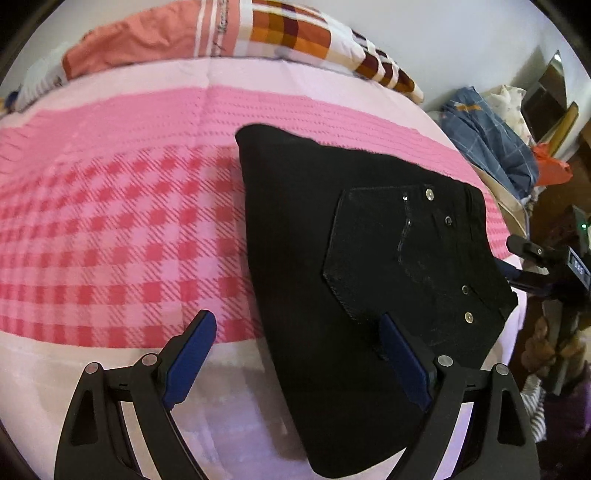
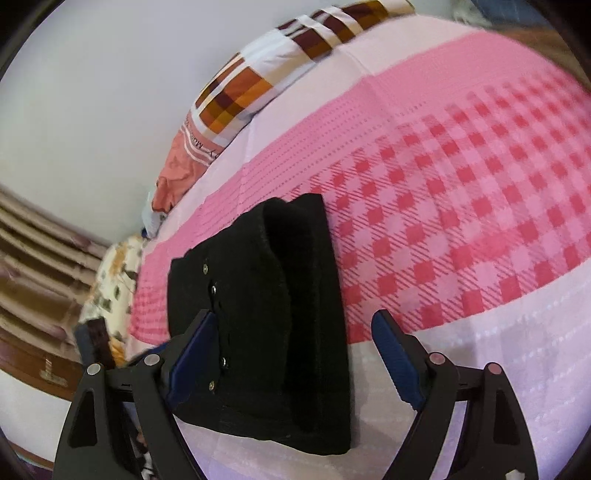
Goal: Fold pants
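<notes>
- The pants are black, of thick denim-like cloth, and lie folded into a compact stack of layers on the bed, one pair only.
- On the top layer sits one back pocket with a pointed lower edge, and four metal rivets show around it in the left wrist view; four rivets show in the right wrist view too.
- In the right wrist view the pants show a rolled, thick fold at the end away from the tool, with at least two layers stacked; the exact number of layers is hard to tell, as the black cloth swallows the edges.
- The left tool is released, its two blue-padded fingers spread wide and holding nothing; the pants lie ahead of it and to its right, its right finger over the cloth, though I cannot tell if it touches.
- The right tool is likewise released, fingers wide apart and empty; the pants lie between its fingers and ahead, nearer its left finger, which overlaps the riveted edge.
- The bed carries one pink checked cover with a pale border near both tools.
- Beyond the pants, well ahead of the left tool, lies one pillow with orange and brown squares and a salmon part.
- Off to the left tool's right, past the bed's edge, is a heap of blue checked cloth.
</notes>
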Tool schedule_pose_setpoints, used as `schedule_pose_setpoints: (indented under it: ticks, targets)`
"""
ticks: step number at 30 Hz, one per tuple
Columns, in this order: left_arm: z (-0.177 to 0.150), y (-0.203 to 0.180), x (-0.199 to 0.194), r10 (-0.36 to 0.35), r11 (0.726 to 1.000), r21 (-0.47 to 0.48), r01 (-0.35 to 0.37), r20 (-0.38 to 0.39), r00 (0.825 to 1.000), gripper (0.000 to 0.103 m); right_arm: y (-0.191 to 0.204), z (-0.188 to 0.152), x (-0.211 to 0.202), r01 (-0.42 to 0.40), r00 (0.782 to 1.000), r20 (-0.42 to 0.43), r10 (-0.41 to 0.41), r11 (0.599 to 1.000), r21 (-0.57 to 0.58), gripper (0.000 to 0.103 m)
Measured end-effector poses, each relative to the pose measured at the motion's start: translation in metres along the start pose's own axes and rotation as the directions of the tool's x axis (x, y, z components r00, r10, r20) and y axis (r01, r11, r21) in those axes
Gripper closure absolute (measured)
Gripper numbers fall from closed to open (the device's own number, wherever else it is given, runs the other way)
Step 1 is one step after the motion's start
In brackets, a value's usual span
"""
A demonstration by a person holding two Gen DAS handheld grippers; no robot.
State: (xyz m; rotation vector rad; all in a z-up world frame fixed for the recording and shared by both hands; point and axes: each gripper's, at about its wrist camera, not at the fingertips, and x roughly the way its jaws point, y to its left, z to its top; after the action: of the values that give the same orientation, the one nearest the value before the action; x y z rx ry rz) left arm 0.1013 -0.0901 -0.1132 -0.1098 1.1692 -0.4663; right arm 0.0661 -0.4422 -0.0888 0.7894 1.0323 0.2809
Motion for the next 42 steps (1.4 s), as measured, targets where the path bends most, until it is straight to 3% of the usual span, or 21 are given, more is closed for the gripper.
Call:
schedule_pose_setpoints:
  ticks: [7, 15, 18, 21, 22, 26, 31, 37, 39, 42]
  targets:
    - [0.011, 0.007, 0.005, -0.1, 0.995, -0.005, 0.1, -0.029, 0.995, 0.013, -0.03, 0.004, 0.002, -0.134, 0.991, -0.005, 0.136, 0.983, 0.128, 0.02]
    - [0.027, 0.023, 0.007, -0.254, 0.967, -0.016, 0.254, -0.055, 0.966, 0.013, -0.009, 0.001, 0.02, -0.171, 0.981, -0.081, 0.174, 0.984, 0.045, 0.019]
    - [0.031, 0.024, 0.009, -0.287, 0.958, 0.007, 0.288, -0.067, 0.956, 0.011, -0.001, -0.001, 0.027, -0.209, 0.972, -0.106, 0.21, 0.978, 0.024, 0.014]
    - [0.038, 0.027, 0.011, -0.342, 0.939, 0.008, 0.343, -0.076, 0.937, 0.008, 0.003, -0.003, 0.031, -0.259, 0.959, -0.121, 0.258, 0.966, 0.007, 0.013]
    - [0.041, 0.03, 0.012, -0.376, 0.926, -0.005, 0.377, -0.079, 0.923, 0.008, 0.004, -0.003, 0.032, -0.256, 0.959, -0.125, 0.254, 0.967, -0.005, 0.013]
    - [0.047, 0.038, 0.017, -0.456, 0.89, -0.037, 0.455, -0.1, 0.884, 0.007, 0.01, 0.0, 0.038, -0.16, 0.974, -0.174, 0.146, 0.985, -0.068, 0.022]
    - [0.049, 0.048, 0.018, -0.514, 0.858, -0.075, 0.508, -0.106, 0.851, 0.006, 0.01, -0.001, 0.037, -0.159, 0.976, -0.164, 0.143, 0.983, -0.089, 0.021]
    - [0.046, 0.044, 0.014, -0.494, 0.867, 0.002, 0.498, -0.121, 0.861, 0.005, 0.012, -0.005, 0.037, -0.164, 0.977, -0.155, 0.144, 0.979, -0.12, 0.019]
    - [0.045, 0.041, 0.014, -0.487, 0.871, 0.009, 0.492, -0.125, 0.865, 0.005, 0.01, 0.0, 0.039, -0.17, 0.969, -0.199, 0.147, 0.98, -0.101, 0.018]
    - [0.042, 0.042, 0.011, -0.489, 0.869, 0.014, 0.495, -0.126, 0.863, 0.005, 0.011, 0.009, 0.046, -0.209, 0.944, -0.27, 0.187, 0.976, -0.056, 0.008]
